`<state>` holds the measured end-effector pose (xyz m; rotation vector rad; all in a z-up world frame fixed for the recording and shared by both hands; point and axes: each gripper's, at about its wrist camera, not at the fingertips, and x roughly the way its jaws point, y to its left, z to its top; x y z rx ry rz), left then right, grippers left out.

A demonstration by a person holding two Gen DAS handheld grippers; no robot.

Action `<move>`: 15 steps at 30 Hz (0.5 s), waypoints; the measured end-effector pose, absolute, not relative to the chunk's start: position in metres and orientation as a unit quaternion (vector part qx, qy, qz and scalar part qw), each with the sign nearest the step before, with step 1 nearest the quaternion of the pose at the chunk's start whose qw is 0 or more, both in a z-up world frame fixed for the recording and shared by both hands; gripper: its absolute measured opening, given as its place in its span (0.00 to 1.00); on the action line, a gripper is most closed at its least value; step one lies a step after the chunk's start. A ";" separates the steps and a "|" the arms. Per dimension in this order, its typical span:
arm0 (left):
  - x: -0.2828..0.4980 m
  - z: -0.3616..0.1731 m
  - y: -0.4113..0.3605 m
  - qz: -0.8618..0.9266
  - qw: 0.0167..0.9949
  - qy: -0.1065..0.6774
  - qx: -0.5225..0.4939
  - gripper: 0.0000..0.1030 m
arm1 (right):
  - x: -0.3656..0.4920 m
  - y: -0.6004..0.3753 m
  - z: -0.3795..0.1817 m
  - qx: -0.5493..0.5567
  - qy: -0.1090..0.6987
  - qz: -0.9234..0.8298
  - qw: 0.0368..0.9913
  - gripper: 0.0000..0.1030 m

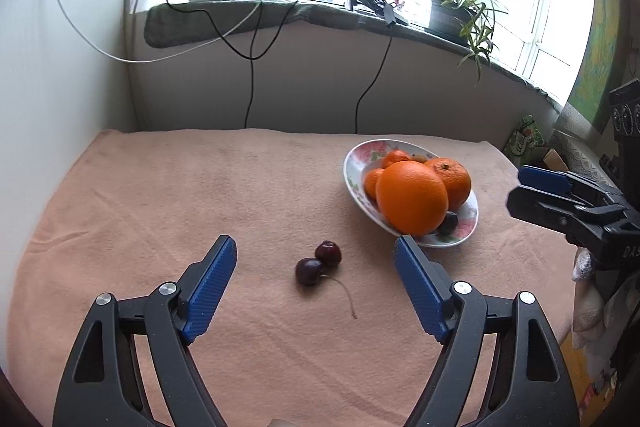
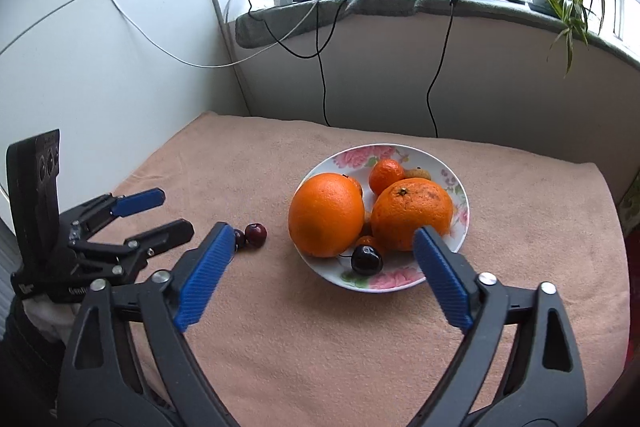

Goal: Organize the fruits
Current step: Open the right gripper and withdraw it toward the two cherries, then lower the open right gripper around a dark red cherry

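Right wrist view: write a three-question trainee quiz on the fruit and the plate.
1. True or false: the plate holds a dark cherry at its near edge.
2. How many cherries lie on the cloth outside the plate?
A. none B. two C. four
3. Fill in: the fingers of the right gripper stand ____, gripping nothing.

Key
1. True.
2. B, the two cherries touch each other, left of the plate.
3. Open.
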<state>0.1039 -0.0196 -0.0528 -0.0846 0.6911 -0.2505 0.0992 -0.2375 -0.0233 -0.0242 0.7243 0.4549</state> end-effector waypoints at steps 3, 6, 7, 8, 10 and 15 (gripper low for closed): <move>0.098 -0.054 0.004 -0.099 0.935 0.336 -0.047 0.79 | 0.091 -0.232 -0.022 -0.024 0.344 0.238 0.908 0.97; 0.091 -0.057 0.021 -0.080 0.937 0.336 -0.046 0.79 | 0.082 -0.224 -0.024 -0.032 0.339 0.257 0.904 0.97; 0.088 -0.058 0.026 -0.076 0.938 0.337 -0.044 0.79 | 0.080 -0.221 -0.026 -0.034 0.339 0.264 0.902 0.97; 0.086 -0.059 0.028 -0.073 0.938 0.338 -0.041 0.79 | 0.078 -0.218 -0.027 -0.036 0.339 0.268 0.901 0.97; 0.082 -0.063 0.032 -0.069 0.937 0.341 -0.040 0.79 | 0.075 -0.215 -0.031 -0.030 0.340 0.279 0.898 0.97; 0.080 -0.075 0.029 -0.082 0.931 0.355 -0.034 0.79 | 0.084 -0.215 -0.047 0.022 0.376 0.288 0.880 0.96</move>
